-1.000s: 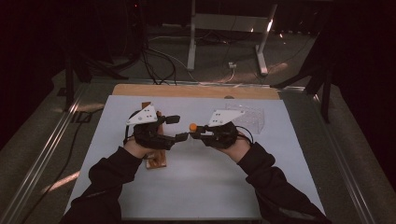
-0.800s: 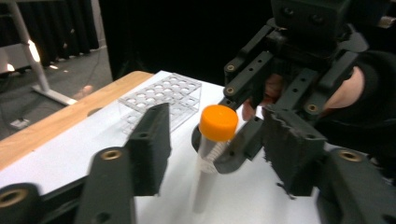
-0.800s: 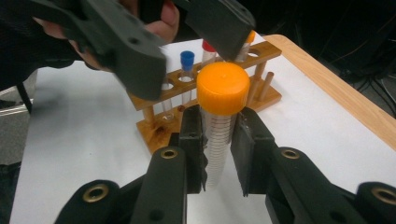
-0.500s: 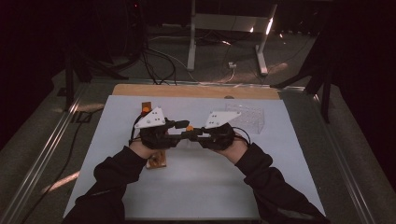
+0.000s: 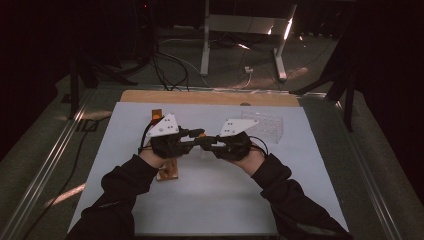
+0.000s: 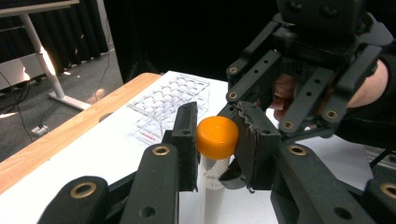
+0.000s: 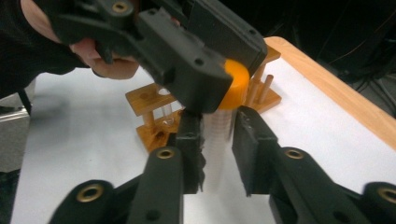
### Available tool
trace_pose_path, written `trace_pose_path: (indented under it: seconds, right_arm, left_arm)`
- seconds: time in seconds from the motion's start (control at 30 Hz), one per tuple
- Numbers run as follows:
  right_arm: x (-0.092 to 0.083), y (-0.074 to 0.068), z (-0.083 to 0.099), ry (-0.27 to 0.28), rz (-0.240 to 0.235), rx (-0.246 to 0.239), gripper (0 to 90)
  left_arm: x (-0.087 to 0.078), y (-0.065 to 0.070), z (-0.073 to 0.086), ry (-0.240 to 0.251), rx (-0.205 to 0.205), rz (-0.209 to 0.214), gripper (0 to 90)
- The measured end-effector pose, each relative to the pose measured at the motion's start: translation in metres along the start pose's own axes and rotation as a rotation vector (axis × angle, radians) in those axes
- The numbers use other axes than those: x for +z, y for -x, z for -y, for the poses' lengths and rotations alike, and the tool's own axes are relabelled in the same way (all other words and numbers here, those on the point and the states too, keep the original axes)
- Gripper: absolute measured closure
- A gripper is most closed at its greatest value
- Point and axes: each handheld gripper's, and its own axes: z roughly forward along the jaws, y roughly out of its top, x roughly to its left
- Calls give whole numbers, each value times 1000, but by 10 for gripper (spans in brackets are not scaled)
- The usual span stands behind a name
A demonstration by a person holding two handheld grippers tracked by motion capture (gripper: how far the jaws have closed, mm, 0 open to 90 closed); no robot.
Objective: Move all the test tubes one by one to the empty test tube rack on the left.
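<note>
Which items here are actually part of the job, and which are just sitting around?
In use:
- tube, held by the right gripper around its clear body
- orange cap, with the left gripper closed on it after its jaws just closed in

Lying about:
- clear plastic rack, on the white mat
- wooden rack, standing behind the grippers

Table: light wooden top, bare along its far edge. A white sheet covers most of the surface, reaching the near edge. On the sheet, far right: one clear plastic tube rack, many round wells, standing flat. On the sheet, left of centre: one wooden tube rack, partly hidden under a forearm, with upright pegs.
</note>
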Motion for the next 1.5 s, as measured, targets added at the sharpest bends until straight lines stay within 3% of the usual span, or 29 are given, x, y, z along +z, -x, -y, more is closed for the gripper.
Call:
trace_pose_path:
  seconds: [0.1,0.43,0.57,0.63,1.0,1.13,1.23,1.5]
  right_arm:
    - [-3,0,1,14,19,3,636]
    - [-22,4,13,90,80,67,246]
    - [-30,5,18,106,91,98,103]
    - [-35,6,22,108,70,111,16]
    - [-50,7,45,115,127,126,0]
    - [-49,6,51,107,131,116,0]
    - [-48,7,53,106,126,118,0]
    - [-47,10,58,99,127,115,0]
  left_arm:
    - [-3,-5,-2,11,-12,-8,718]
    - [-19,-25,-10,36,-27,-72,718]
    - [-26,-34,-12,36,-27,-110,718]
    - [-30,-41,-13,39,-30,-130,718]
    - [-49,-82,-16,52,-65,-258,718]
    - [-53,-98,-11,67,-81,-288,718]
    - [-57,-110,-7,73,-93,-334,718]
    - [-66,-131,2,75,-114,-416,718]
